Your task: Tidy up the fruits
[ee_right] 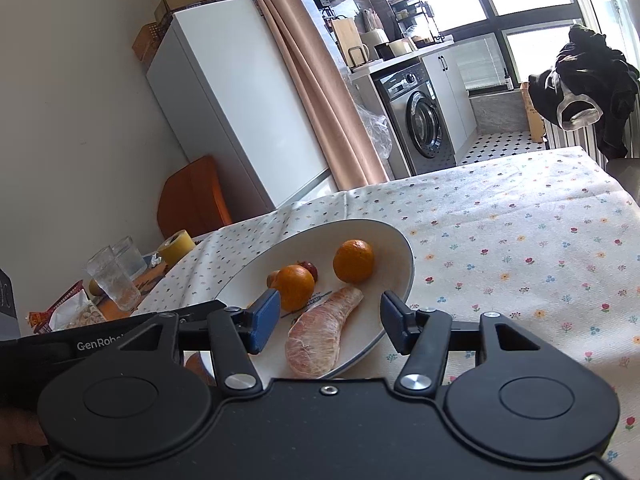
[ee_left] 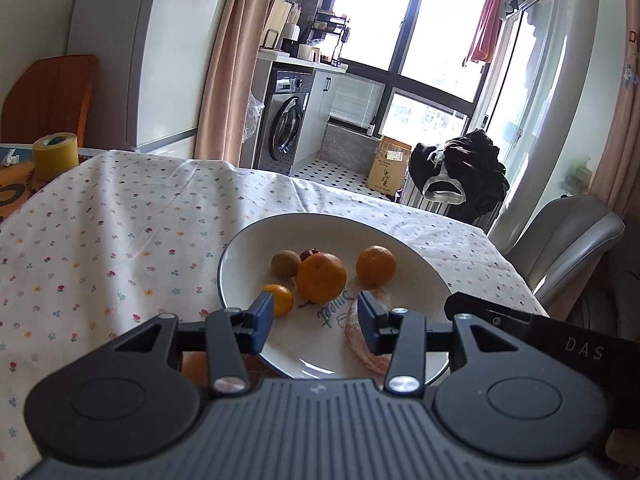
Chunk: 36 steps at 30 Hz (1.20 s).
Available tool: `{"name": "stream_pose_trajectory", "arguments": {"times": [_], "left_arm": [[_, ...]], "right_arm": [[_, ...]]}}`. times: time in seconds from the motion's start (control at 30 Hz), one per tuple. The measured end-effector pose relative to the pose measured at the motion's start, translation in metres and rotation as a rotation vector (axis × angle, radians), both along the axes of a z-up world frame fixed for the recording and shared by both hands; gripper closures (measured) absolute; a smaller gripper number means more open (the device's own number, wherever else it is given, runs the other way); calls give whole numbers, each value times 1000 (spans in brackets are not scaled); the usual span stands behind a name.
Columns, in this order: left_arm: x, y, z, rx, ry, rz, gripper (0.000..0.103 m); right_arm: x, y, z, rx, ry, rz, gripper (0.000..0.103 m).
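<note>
Daylight pouring through big window (ee_left: 404, 32), blown out white, glare heavy. Tablecloth (ee_left: 120, 232) half sunlit, half soft shadow. Fisheye bends edges hard, corners vignetted black. Focus decent, far stuff slightly mushy.

We see bright windows (ee_left: 404, 20), peach curtain (ee_left: 224, 64), white fridge (ee_right: 224, 92), washing machine (ee_left: 286, 116), checkered floor tiles (ee_left: 332, 170), flowered tablecloth (ee_right: 520, 240), grey chair (ee_left: 560, 248)

Plate (ee_right: 394, 240): glossy glazed ceramic. Under it, tablecloth (ee_right: 520, 240): matt printed cloth, creased. On plate, oranges (ee_right: 353, 261): dimpled, slight sheen; peeled pomelo segment (ee_right: 320, 336): matt, fibrous membrane. Gripper pads (ee_right: 264, 320): matt blue rubber-like.
</note>
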State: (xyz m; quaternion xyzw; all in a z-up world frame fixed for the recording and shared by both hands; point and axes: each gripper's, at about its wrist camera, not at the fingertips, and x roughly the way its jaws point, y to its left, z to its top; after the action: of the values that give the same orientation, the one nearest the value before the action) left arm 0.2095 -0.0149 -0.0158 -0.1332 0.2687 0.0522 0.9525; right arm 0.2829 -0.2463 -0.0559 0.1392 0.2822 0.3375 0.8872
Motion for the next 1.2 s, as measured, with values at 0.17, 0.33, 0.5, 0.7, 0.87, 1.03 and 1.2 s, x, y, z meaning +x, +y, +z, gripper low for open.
{"name": "stream_pose_trajectory", "arguments": {"times": [0.17, 0.33, 0.5, 0.7, 0.87, 1.03, 1.2], "left_arm": [[-14, 11, 0, 7, 5, 18, 54], [-28, 26, 7, 0, 1, 57, 45], [-43, 33, 7, 2, 2, 72, 39], [-55, 38, 7, -5, 11, 79, 29], [-61, 35, 0, 8, 22, 66, 25], [-64, 33, -10, 9, 39, 44, 25], [-70, 32, -12, 5, 40, 23, 25]], "right_arm": [[-2, 4, -2, -17, -8, 5, 47], [-4, 10, -4, -31, -8, 14, 47], [-10, 13, 2, -29, 2, 40, 47], [-21, 14, 7, -25, 3, 55, 47], [-28, 15, 7, -23, 3, 79, 45], [-34, 17, 10, -33, -14, 102, 44], [-42, 19, 9, -44, -9, 104, 44]]}}
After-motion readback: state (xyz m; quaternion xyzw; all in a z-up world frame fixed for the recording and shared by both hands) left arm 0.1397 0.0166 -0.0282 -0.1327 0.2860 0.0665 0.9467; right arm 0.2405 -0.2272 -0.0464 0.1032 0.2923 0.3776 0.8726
